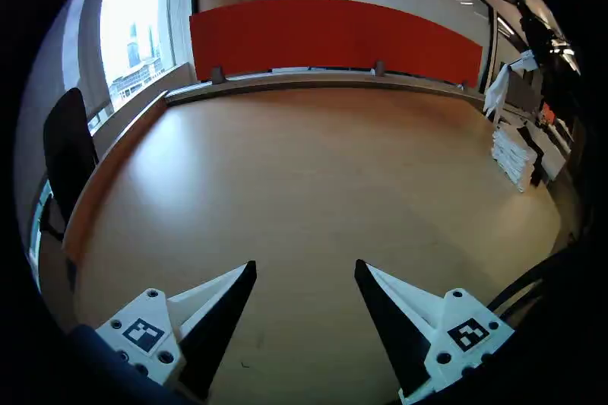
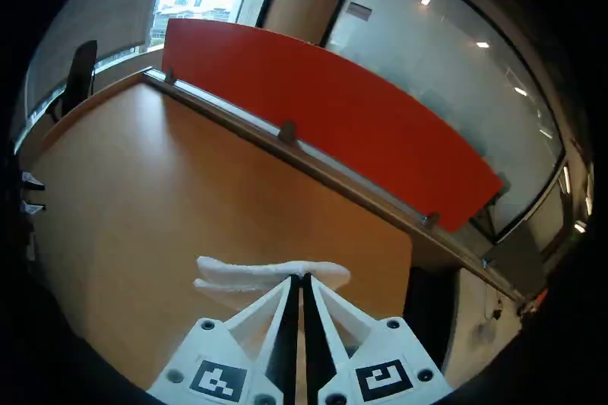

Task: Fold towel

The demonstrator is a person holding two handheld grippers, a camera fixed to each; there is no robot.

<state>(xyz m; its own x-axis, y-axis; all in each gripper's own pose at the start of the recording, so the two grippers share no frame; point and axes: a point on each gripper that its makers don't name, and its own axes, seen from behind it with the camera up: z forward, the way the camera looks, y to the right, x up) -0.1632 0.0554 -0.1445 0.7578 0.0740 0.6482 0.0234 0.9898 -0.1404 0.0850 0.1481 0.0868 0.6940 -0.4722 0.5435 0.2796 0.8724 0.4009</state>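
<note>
Room: office with a bright window (image 1: 133,33) and glass walls behind the far edge.
Counter (image 1: 304,177): broad, smooth, pale wood with a soft sheen. I judge it slippery, so cloth dragged across it could skid and lose its fold lines.
Divider (image 1: 334,36): flat red panel, matte, standing along the counter's far edge; no hazard from here.
Chair (image 1: 68,147): black, rounded back, beyond the left edge.
Stack (image 1: 514,156): white folded cloths, layered, at the right edge. A wide sweep of either arm might knock it over.
Towel (image 2: 270,274): white, soft, nubby, already doubled into a thick flat wad with rounded edges. It sits toward the counter's near edge, right of the middle. I cannot tell whether it rests on the wood or hangs clear. Pinched at one spot only, its loose layers could sag apart and undo the fold.
Left tool (image 1: 305,261): white plastic with black wedge pads, spread wide over bare counter, holding nothing. It is well apart from the towel, so it offers no support if the cloth slips.
Right tool (image 2: 301,277): same build, fingers drawn nearly together and pinching the towel's near edge. The bite looks shallow, and a quick lift may pull the cloth free.
</note>
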